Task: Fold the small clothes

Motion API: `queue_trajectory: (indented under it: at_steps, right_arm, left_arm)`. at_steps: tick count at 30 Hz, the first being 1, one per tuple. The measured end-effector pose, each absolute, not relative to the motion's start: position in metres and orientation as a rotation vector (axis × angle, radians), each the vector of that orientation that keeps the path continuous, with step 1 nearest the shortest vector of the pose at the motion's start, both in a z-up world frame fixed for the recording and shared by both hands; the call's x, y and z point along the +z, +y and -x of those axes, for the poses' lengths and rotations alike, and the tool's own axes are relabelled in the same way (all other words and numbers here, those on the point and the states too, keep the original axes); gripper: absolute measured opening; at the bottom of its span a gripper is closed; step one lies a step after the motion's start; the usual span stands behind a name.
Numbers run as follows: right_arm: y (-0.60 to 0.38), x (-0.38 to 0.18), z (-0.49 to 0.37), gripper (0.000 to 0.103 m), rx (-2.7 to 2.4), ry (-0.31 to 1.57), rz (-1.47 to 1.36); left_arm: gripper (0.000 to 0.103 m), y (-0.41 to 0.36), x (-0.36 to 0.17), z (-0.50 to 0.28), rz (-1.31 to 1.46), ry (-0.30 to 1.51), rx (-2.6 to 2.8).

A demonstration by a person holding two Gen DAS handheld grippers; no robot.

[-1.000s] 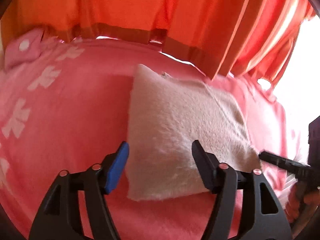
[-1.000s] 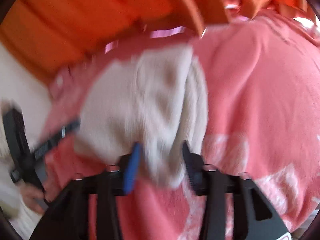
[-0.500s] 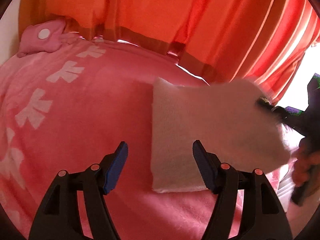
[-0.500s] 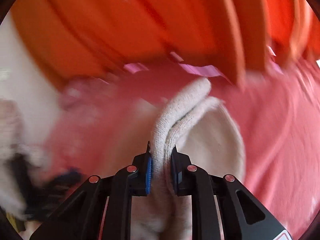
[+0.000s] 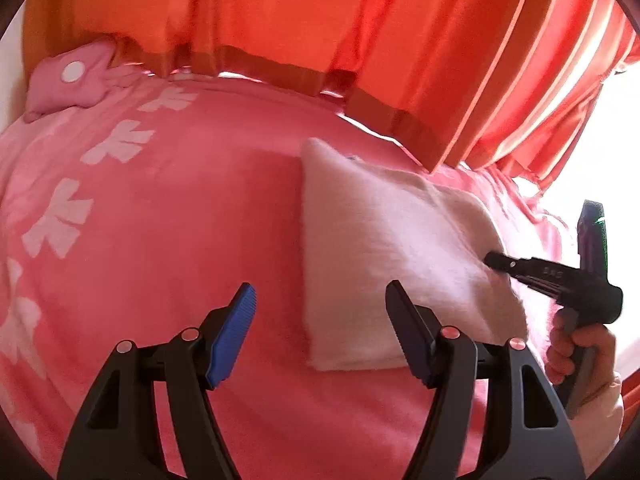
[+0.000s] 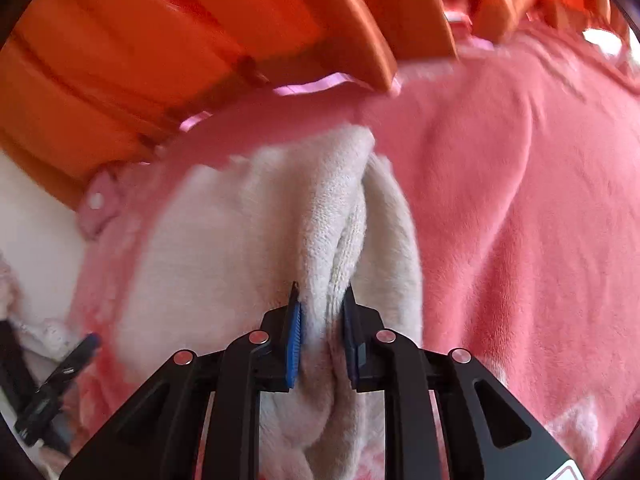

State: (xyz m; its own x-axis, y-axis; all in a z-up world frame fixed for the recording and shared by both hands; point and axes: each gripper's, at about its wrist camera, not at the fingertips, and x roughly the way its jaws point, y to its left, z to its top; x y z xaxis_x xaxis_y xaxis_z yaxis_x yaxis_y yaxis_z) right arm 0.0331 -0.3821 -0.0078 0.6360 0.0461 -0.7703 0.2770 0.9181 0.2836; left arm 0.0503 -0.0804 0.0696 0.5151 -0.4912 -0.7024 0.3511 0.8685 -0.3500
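A cream fleece garment (image 5: 384, 256) lies folded on the pink bed cover (image 5: 180, 240). My left gripper (image 5: 320, 336) is open and empty, held just in front of the garment's near left corner. My right gripper (image 6: 322, 320) is shut on the garment's folded edge (image 6: 332, 240), pinching two layers between its pads. In the left wrist view the right gripper (image 5: 496, 260) shows at the garment's right edge, its tip on the cloth.
Orange curtains (image 5: 280, 20) hang behind the bed. A pink pillow with a white dot (image 5: 72, 80) lies at the far left. The bed cover has white flower shapes (image 5: 60, 220) on its left side. A bright window (image 5: 600, 140) is at right.
The right gripper closed on the garment's edge, lifted it half a second ago, and has now lowered it back onto the bed. The left gripper stayed open and pulled back slightly.
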Motion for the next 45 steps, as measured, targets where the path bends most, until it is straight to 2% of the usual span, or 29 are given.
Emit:
queue_trajectory:
  at_steps: [2, 4, 6, 8, 9, 10, 14, 17, 18, 20, 23, 24, 25, 27, 32, 36, 39, 40, 41, 42, 43, 45]
  right_arm:
    - [-0.384, -0.001, -0.024, 0.024, -0.132, 0.874, -0.386]
    - [-0.388, -0.009, -0.016, 0.045, -0.076, 0.916, -0.407]
    - [-0.387, -0.026, -0.014, 0.052, -0.053, 0.962, -0.425]
    - [-0.387, -0.046, -0.013, 0.044, -0.058, 1.013, -0.417]
    - [-0.387, -0.049, -0.011, 0.024, -0.046, 1.011, -0.433]
    - [-0.387, -0.046, -0.007, 0.016, -0.037, 0.994, -0.443]
    - [-0.387, -0.009, 0.009, 0.013, -0.057, 0.86, -0.415]
    - [-0.393, -0.057, -0.009, 0.013, -0.113, 1.015, -0.375]
    - [-0.391, -0.065, -0.009, 0.014, -0.099, 1.002, -0.373]
    - [-0.389, -0.053, -0.008, 0.015, -0.102, 1.001, -0.355]
    - [-0.394, -0.028, 0.001, 0.027, -0.088, 0.941, -0.42]
    - [-0.398, -0.02, 0.003, 0.041, -0.109, 0.917, -0.438]
    - [-0.399, -0.016, 0.0, 0.064, -0.124, 0.897, -0.457]
    - [-0.406, -0.018, -0.003, 0.077, -0.122, 0.874, -0.501]
    - [-0.413, -0.06, -0.034, 0.078, -0.104, 1.016, -0.634]
    - [-0.414, -0.084, -0.041, 0.083, -0.019, 1.013, -0.793]
    - [-0.414, -0.084, -0.05, 0.077, 0.006, 1.016, -0.792]
    - [-0.414, -0.082, -0.053, 0.064, 0.013, 1.016, -0.79]
    - [-0.409, -0.078, -0.058, 0.058, 0.023, 1.012, -0.786]
    - [-0.406, -0.073, -0.059, 0.044, 0.023, 1.006, -0.779]
    - [-0.404, -0.063, -0.059, 0.039, 0.011, 0.999, -0.76]
    - [-0.395, -0.038, -0.058, 0.035, 0.002, 0.952, -0.715]
  left_arm:
    - [0.065, -0.088, 0.073, -0.051, 0.164, 0.89, -0.523]
    - [0.07, -0.095, 0.076, -0.051, 0.168, 0.886, -0.536]
    - [0.071, -0.1, 0.076, -0.051, 0.166, 0.881, -0.544]
    - [0.071, -0.113, 0.071, -0.05, 0.134, 0.89, -0.554]
    - [0.071, -0.118, 0.068, -0.049, 0.12, 0.899, -0.556]
    - [0.071, -0.123, 0.065, -0.05, 0.109, 0.908, -0.556]
    - [0.071, -0.142, 0.048, -0.048, 0.011, 0.946, -0.53]
    - [0.071, -0.15, 0.031, -0.048, -0.045, 0.978, -0.503]
    - [0.071, -0.151, 0.024, -0.049, -0.045, 0.993, -0.498]
    - [0.071, -0.148, 0.024, -0.05, -0.023, 1.006, -0.502]
    - [0.07, -0.131, 0.043, -0.051, 0.091, 0.99, -0.554]
    - [0.073, -0.124, 0.051, -0.053, 0.136, 0.974, -0.577]
    - [0.081, -0.117, 0.059, -0.057, 0.185, 0.958, -0.592]
    - [0.091, -0.108, 0.067, -0.068, 0.254, 0.939, -0.596]
    - [0.092, -0.12, 0.033, -0.116, 0.277, 1.07, -0.583]
    - [0.094, -0.13, -0.006, -0.131, 0.406, 1.202, -0.668]
    - [0.092, -0.133, -0.02, -0.14, 0.518, 1.243, -0.726]
    - [0.084, -0.136, -0.018, -0.141, 0.513, 1.241, -0.74]
    - [0.079, -0.137, -0.014, -0.142, 0.505, 1.237, -0.747]
    - [0.069, -0.138, -0.007, -0.142, 0.495, 1.222, -0.761]
    - [0.062, -0.138, 0.001, -0.142, 0.485, 1.207, -0.773]
    - [0.056, -0.135, 0.019, -0.142, 0.461, 1.169, -0.8]
